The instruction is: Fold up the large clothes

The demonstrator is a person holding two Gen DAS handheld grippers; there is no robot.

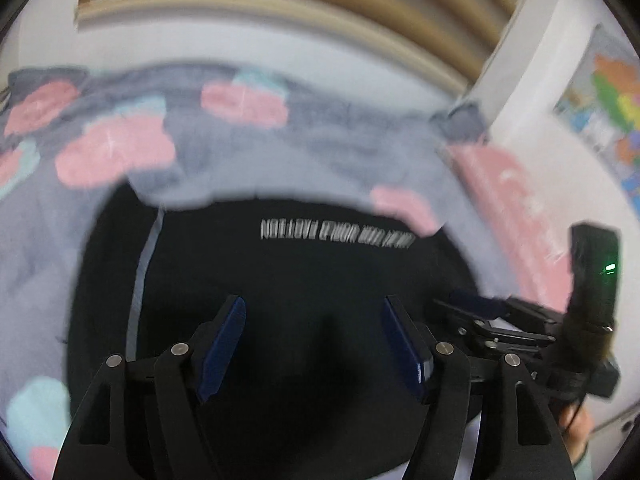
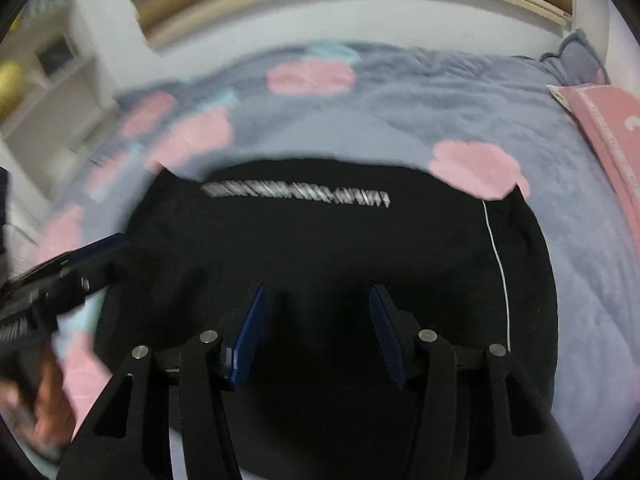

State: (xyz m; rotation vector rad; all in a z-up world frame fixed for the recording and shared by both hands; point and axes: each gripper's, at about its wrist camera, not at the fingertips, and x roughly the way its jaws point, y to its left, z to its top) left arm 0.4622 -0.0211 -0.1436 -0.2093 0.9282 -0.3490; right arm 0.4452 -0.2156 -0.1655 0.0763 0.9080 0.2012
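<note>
Lying flat on the bed (image 2: 460,104), the black garment (image 2: 320,240) looks partly folded, with a line of white print (image 2: 296,194) near its far edge and a thin white cord (image 2: 498,264) along its right side. I judge that one fold is finished and both tools are free between grasps; the pictures are blurred, so small details I cannot tell.

At the left, the left tool (image 1: 314,338) stands wide, with nothing between its blue pads (image 1: 222,350). The garment lies directly under and ahead of it, filling the middle of the left wrist view, not touching the pads as far as I can see. Its left edge is near the blanket (image 1: 36,248) with pink and blue flowers.

At the right, the right tool (image 2: 318,330) is about half wide and also holds nothing. The garment spreads below and ahead of it, and its near edge is hidden under the tool. A pink pillow (image 2: 600,120) lies at the far right corner of the bed, well apart from the garment.

The next move, in my judgement, calls for lowering each tool to a side edge or a near corner of the garment, pinching only the upper layers, then lifting both together to fold it again.
</note>
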